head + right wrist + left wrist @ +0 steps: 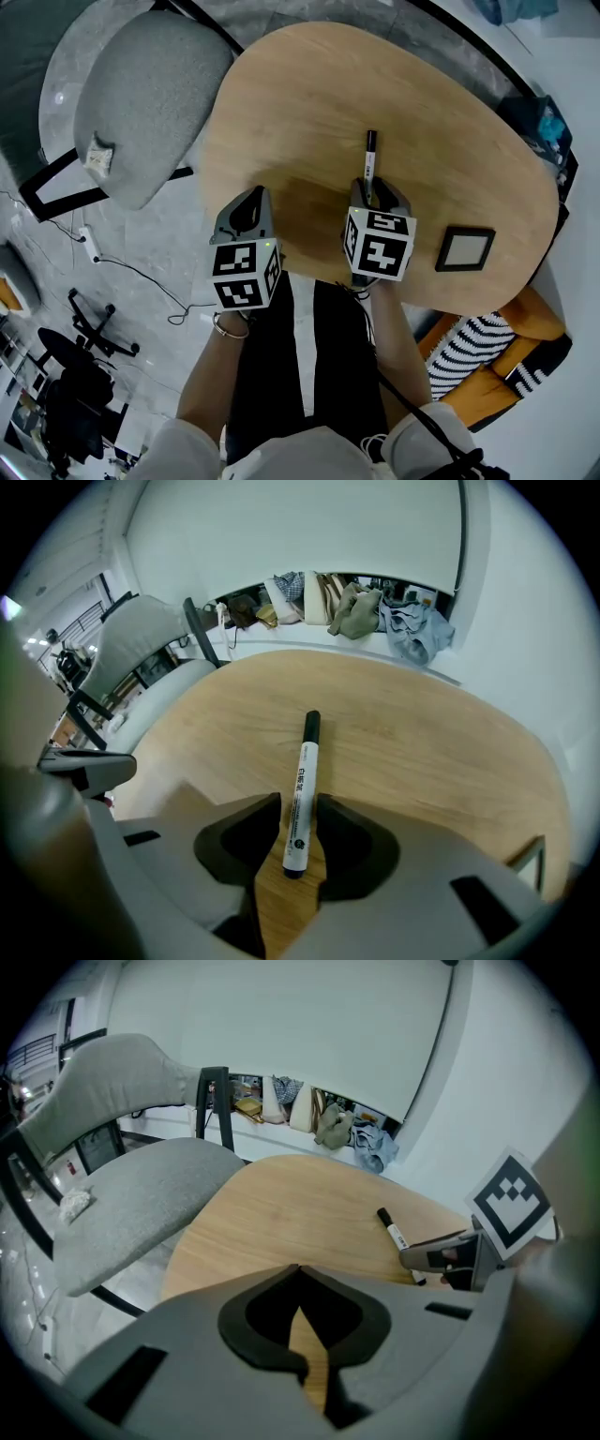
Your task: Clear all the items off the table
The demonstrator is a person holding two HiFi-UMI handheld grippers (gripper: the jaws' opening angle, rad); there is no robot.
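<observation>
Marker lies on the table just in from its near edge, roughly mid-width, cap pointing to the far edge. My right gripper straddles its tail end with the jaws part-open, and the pads don't look to be pressing yet, so no grip. My left gripper hangs over the near-left edge, tips together, with nothing in it. A black-framed square sits by the near-right edge. As I judge it, the task is barely begun: both items are on the table, marker first, frame left.
</observation>
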